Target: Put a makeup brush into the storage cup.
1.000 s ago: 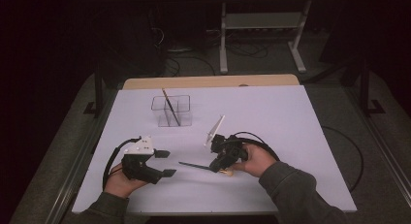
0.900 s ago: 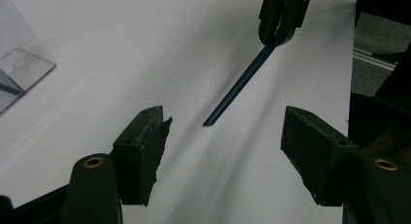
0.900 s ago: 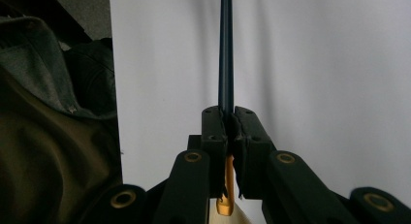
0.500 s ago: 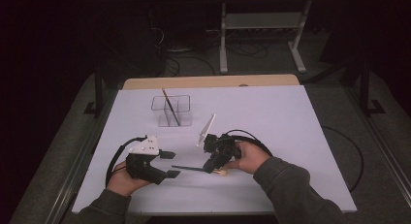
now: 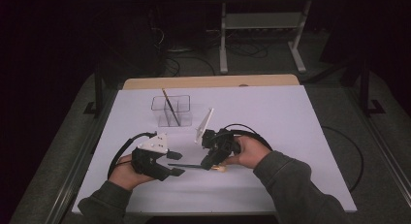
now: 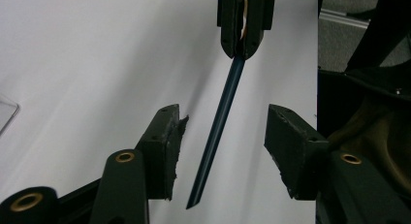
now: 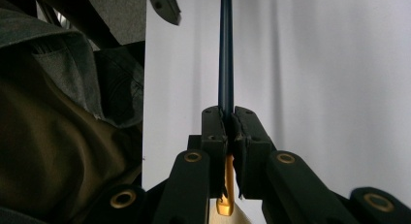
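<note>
Right gripper (image 5: pixel 209 165) is clamped on a dark pencil-like stick (image 5: pixel 186 166) w/ a yellow-orange end, which sits low on the white table (image 5: pixel 291 136), near the person's edge. High view: stick runs roughly level from the right gripper's tips toward the left gripper (image 5: pixel 175 163), its free end lying between that gripper's two jaws. Can't tell if the stick touches the tabletop or sits just above it.

Largest first: white table w/ a wooden strip (image 5: pixel 208 82) along its far edge. Person's forearms in dark sleeves come in from the bottom, one hand on each gripper. Clear two-compartment box (image 5: pixel 172 111) stands toward the far-left of the sheet, well apart from both grippers, w/ one thin stick (image 5: pixel 170 106) leaning in it; which compartment, can't tell. Black cables loop from each gripper across the sheet.

Left gripper view: jaws stand wide apart, holding nothing; the stick (image 6: pixel 218 124) runs diagonally through the gap, touching neither pad, its cut tip nearest the camera. Far end is pinched in the right gripper (image 6: pixel 241 49) at the top.

Right gripper view: jaws (image 7: pixel 229 132) pressed together on the stick (image 7: pixel 226 54), which goes straight up away from the camera; yellow-orange end (image 7: pixel 227 192) pokes out behind the pads.
</note>
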Available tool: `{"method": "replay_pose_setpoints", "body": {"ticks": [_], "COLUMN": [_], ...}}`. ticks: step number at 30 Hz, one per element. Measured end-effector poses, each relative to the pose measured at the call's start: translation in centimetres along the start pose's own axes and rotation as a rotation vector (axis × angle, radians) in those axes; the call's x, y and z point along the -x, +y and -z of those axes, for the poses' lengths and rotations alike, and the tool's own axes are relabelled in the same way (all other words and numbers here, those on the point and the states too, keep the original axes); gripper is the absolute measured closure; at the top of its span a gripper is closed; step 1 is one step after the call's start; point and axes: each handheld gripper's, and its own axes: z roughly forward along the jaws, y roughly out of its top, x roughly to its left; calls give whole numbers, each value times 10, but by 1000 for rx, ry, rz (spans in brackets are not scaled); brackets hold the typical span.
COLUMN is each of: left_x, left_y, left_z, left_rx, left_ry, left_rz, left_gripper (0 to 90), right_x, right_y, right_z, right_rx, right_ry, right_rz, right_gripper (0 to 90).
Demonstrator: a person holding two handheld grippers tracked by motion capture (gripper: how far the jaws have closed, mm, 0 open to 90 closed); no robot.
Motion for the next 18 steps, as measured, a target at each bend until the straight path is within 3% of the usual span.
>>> {"method": "replay_pose_setpoints", "body": {"ticks": [18], "left_x": [-2], "left_y": [6], "left_z": [-1], "left_rx": [-61], "left_ry": [-30], "left_rz": [-22], "left_gripper": [563], "right_x": [-2], "right_y": [1], "right_z": [4], "right_rx": [-10], "right_ry": [8], "right_rz": [21], "right_gripper": [831]}}
